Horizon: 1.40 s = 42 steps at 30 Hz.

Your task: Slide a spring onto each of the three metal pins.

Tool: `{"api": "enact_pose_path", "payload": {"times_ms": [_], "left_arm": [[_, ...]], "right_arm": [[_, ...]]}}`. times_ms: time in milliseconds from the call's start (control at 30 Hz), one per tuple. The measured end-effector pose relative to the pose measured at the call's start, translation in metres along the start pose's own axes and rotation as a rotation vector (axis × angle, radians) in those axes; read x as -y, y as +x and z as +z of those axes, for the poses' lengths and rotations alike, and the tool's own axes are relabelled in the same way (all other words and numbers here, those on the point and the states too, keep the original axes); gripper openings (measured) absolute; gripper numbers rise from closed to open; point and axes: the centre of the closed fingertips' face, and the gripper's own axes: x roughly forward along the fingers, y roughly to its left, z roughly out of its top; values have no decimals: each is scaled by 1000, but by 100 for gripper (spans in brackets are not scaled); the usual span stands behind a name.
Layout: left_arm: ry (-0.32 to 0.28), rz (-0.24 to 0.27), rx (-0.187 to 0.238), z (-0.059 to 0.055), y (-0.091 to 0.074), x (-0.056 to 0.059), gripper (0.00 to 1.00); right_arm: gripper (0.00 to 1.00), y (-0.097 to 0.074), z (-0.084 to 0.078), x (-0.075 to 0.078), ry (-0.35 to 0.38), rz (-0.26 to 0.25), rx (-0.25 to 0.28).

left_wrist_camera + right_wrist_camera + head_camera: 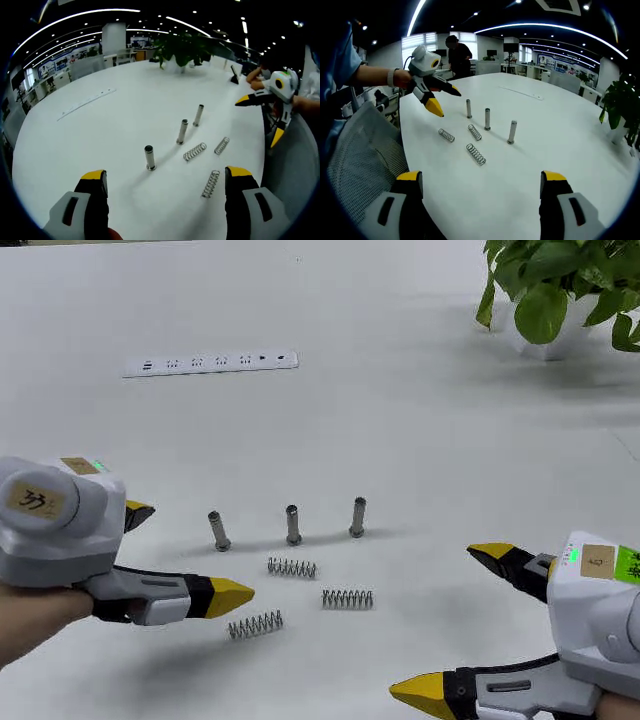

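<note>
Three short metal pins stand upright in a row on the white table: left pin (218, 531), middle pin (293, 525), right pin (358, 517). All three are bare. In front of them lie three loose springs (292, 567), (347, 598), (255, 624). My left gripper (190, 555) is open, just left of the pins and springs, holding nothing. My right gripper (448, 622) is open too, off to the right of the springs. In the left gripper view the pins (182, 131) and springs (194, 151) lie ahead of its spread jaws. The right gripper view shows the same pins (487, 119) and springs (476, 154).
A white power strip (210, 363) lies flat at the back of the table. A potted plant (560, 285) stands at the back right corner. A mesh chair (355, 160) is beside the table edge, and a person (457, 55) stands far behind.
</note>
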Motion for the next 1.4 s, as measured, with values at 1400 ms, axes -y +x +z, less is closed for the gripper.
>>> {"api": "enact_pose_path", "payload": {"times_ms": [1400], "left_arm": [[61, -110, -12, -21, -11, 38, 73]], "right_arm": [[99, -4, -2, 2, -9, -11, -7]]}}
